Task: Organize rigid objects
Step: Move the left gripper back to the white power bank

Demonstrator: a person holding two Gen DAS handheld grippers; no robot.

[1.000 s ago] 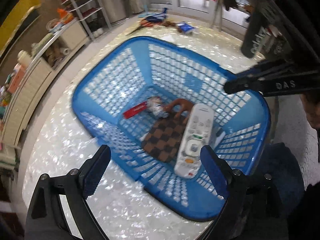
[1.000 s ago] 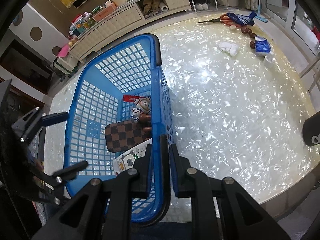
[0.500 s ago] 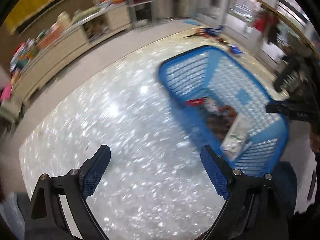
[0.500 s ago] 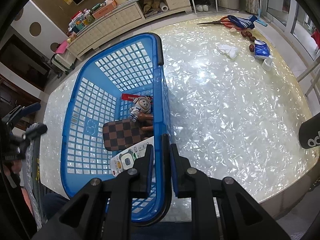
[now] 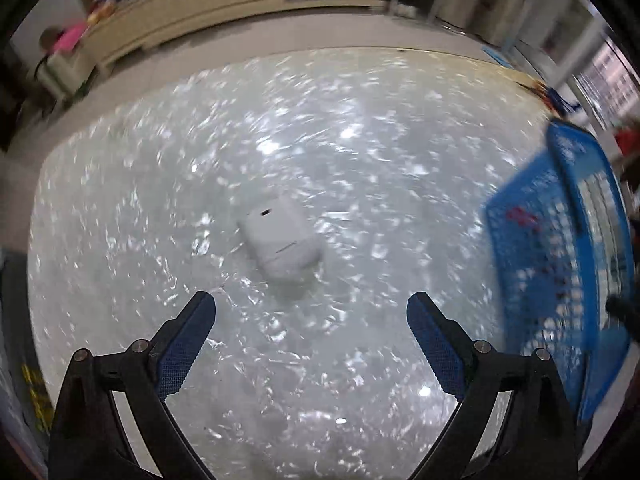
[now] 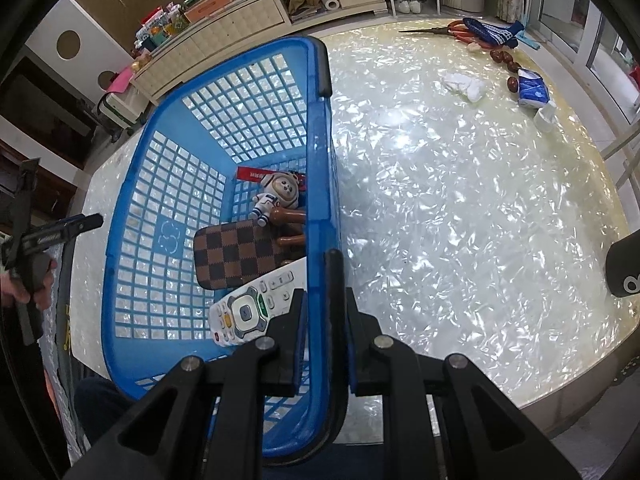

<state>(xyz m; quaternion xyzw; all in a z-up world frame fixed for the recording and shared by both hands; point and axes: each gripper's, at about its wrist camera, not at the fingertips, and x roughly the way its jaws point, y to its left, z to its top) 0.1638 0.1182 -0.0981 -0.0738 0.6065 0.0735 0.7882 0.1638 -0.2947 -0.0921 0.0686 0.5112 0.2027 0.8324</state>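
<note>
On the pearly, glinting tabletop (image 5: 160,200) a small white box (image 5: 280,242) with rounded corners lies flat and alone, just ahead of the left gripper (image 5: 311,312), whose jaws have just been opening and now stand wide with nothing between them; bare table surrounds the box on every side, so nothing blocks the way to it. Off to the right edge of that blurred view sits the blue basket (image 5: 560,240). Seen from the right wrist, the right gripper (image 6: 323,312) is clamped narrow on the rim of the blue basket (image 6: 132,240), one finger inside the wall and one outside. Inside the basket lie a white remote control (image 6: 256,304) nearest the gripper, a brown checkered pouch (image 6: 236,254) beside it, a small astronaut figure (image 6: 276,196), a brown wooden piece (image 6: 290,220) partly hidden by the basket wall, and a red strip (image 6: 252,175) at the far end. Across the table, well apart from the basket, are scissors (image 6: 440,29), a blue patterned sock (image 6: 492,30), dark brown beads (image 6: 506,60), a crumpled white tissue (image 6: 466,85), a blue tissue pack (image 6: 530,90) and a small white cup (image 6: 545,117). At the far left a hand (image 6: 30,284) holds the other gripper's handle.
</note>
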